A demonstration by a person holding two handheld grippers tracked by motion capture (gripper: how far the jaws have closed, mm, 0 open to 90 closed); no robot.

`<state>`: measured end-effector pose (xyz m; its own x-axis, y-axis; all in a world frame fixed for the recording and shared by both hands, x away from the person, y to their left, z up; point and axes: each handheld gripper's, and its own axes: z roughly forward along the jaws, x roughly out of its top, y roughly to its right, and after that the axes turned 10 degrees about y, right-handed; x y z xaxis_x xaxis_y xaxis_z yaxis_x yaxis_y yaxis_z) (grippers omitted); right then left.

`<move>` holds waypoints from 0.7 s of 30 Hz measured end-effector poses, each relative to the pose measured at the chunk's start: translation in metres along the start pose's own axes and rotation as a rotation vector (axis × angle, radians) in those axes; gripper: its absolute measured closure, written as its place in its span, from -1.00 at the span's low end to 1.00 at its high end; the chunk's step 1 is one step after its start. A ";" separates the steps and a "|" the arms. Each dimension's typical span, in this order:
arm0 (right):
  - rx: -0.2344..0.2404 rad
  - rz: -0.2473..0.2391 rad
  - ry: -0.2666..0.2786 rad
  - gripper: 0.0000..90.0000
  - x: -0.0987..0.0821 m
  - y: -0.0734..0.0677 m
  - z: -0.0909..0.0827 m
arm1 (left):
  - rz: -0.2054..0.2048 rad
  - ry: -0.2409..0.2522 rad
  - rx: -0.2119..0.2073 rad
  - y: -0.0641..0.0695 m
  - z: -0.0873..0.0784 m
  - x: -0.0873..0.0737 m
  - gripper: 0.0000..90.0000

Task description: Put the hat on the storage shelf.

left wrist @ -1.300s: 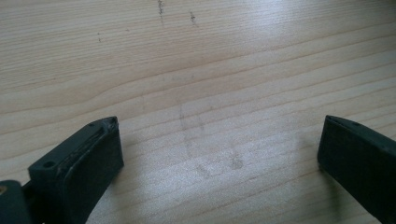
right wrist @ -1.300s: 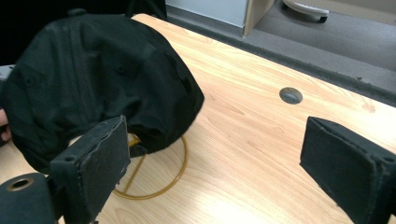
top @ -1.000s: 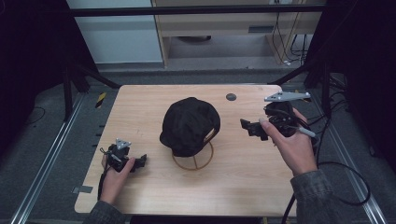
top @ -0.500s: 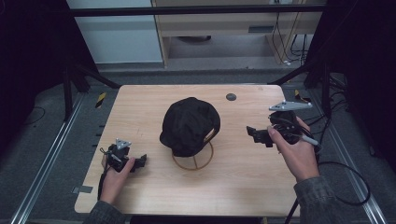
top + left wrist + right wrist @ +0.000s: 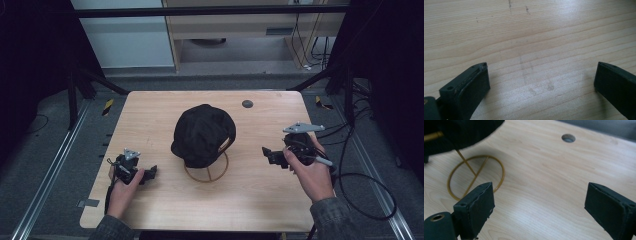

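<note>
A black cap rests on a gold wire stand at the middle of the wooden table. My left gripper lies low at the front left, left of the stand, its jaws wide apart over bare wood. My right gripper is held at the right side, pointing left at the cap, open and holding nothing. In the right gripper view the cap's edge and the stand's round base sit just beyond the left jaw.
A small round hole lies in the tabletop behind the cap, shown too as the hole in the right gripper view. Black cables trail off the table's right edge. Metal frame rails run along both sides.
My right gripper has drawn back toward the near right, away from the cap. The left gripper has stayed where it was.
</note>
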<state>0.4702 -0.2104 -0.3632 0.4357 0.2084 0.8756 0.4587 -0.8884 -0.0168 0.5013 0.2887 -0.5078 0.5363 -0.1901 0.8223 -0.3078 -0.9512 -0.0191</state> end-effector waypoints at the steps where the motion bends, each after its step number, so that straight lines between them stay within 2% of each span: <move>1: -0.001 -0.003 -0.003 -0.80 -0.003 0.000 0.002 | 0.000 0.000 0.000 0.000 0.000 0.000 -1.00; 8: 0.020 0.017 -0.055 -0.79 -0.039 -0.007 0.027 | 0.000 0.000 0.000 0.000 0.000 0.000 -1.00; 13: 0.024 0.060 -0.085 -0.79 -0.065 -0.012 0.050 | 0.000 0.001 0.000 0.000 0.000 0.000 -1.00; 17: 0.012 0.080 -0.112 -0.77 -0.087 -0.016 0.069 | 0.000 0.001 0.000 0.000 0.000 0.000 -1.00; 21: -0.007 0.068 -0.124 -0.77 -0.101 -0.018 0.083 | 0.000 0.001 0.001 0.000 0.000 0.000 -1.00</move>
<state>0.4824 -0.1819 -0.4915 0.5586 0.1962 0.8059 0.4198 -0.9049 -0.0707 0.5013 0.2888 -0.5079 0.5357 -0.1895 0.8229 -0.3072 -0.9514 -0.0191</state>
